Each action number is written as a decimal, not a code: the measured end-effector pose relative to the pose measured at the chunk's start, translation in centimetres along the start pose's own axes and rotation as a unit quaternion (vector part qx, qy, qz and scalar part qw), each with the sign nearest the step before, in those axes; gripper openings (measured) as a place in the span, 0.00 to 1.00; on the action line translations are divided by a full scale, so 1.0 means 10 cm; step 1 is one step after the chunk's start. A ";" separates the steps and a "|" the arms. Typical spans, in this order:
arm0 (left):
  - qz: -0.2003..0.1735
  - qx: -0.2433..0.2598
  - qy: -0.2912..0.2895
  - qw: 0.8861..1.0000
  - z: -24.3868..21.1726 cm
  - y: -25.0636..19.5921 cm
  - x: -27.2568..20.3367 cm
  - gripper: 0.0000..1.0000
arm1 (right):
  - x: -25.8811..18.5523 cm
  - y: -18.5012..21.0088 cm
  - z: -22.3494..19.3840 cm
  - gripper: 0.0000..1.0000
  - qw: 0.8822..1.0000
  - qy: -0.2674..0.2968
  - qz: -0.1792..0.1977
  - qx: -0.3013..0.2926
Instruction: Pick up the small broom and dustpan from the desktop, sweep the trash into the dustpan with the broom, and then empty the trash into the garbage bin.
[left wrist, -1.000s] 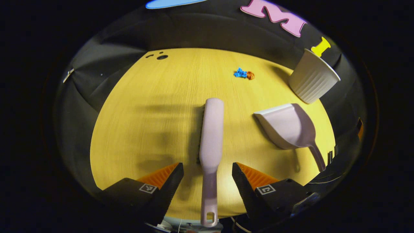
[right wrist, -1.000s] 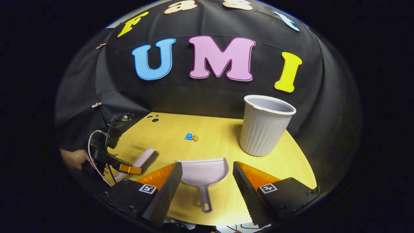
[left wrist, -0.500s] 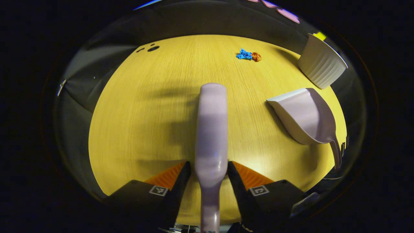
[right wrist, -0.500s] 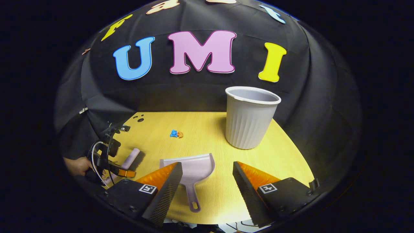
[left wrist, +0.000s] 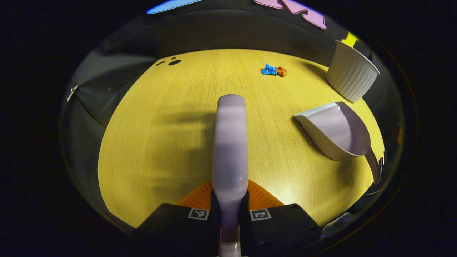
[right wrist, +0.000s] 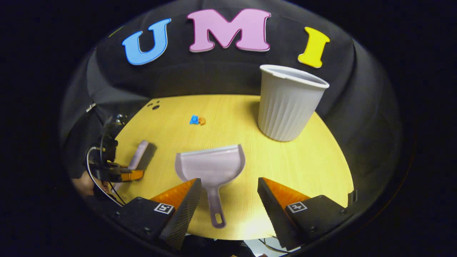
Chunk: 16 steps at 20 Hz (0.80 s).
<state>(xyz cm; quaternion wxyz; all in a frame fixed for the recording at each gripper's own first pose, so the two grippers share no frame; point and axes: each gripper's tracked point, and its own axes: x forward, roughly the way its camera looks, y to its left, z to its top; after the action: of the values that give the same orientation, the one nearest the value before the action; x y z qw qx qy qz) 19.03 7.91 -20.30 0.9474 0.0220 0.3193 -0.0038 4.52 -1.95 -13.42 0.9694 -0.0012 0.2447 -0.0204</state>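
My left gripper [left wrist: 229, 200] is clamped on the smooth lilac plastic broom [left wrist: 230, 142] at its narrow handle, both fingers pressing; my right gripper [right wrist: 228, 194] stands wide apart, holding nothing, over the glossy dustpan [right wrist: 210, 166], whose handle lies between the fingers; the ribbed bin [right wrist: 287, 103] sits near the wood-grain desktop's [right wrist: 314, 160] far edge; crumpled trash [right wrist: 197, 120] lies well apart; no legible labels.

Desktop [left wrist: 171, 135] matt wood-grain; broom [left wrist: 230, 142] and dustpan [right wrist: 210, 166] smooth, slightly glossy plastic; bin [right wrist: 287, 103] ribbed matt plastic; trash [left wrist: 273, 70] crumpled, paper-like; wall [right wrist: 214, 78] matt cloth.
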 end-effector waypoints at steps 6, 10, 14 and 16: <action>-0.008 -0.016 -0.054 0.998 -0.04 0.14 -0.39 0.24 | 0.20 0.16 -0.42 0.98 0.995 0.090 0.029 -0.009; -0.018 -0.022 -0.086 0.996 -0.13 0.12 -0.83 0.24 | 0.40 0.28 -0.71 1.00 0.990 0.137 0.039 -0.008; 0.000 -0.047 -0.080 0.996 -0.44 0.15 -1.06 0.24 | 0.65 0.29 -0.85 1.00 0.986 0.162 0.027 -0.043; 0.002 -0.068 -0.073 0.995 -0.62 0.12 -1.14 0.24 | 0.83 0.28 -0.86 1.00 0.985 0.167 0.020 -0.045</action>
<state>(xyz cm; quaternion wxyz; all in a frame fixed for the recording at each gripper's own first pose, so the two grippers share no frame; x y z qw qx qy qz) 6.24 9.28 -18.27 0.9674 -0.0424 0.2489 0.0178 7.85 0.58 -24.93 0.9141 -0.0360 0.4038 0.0099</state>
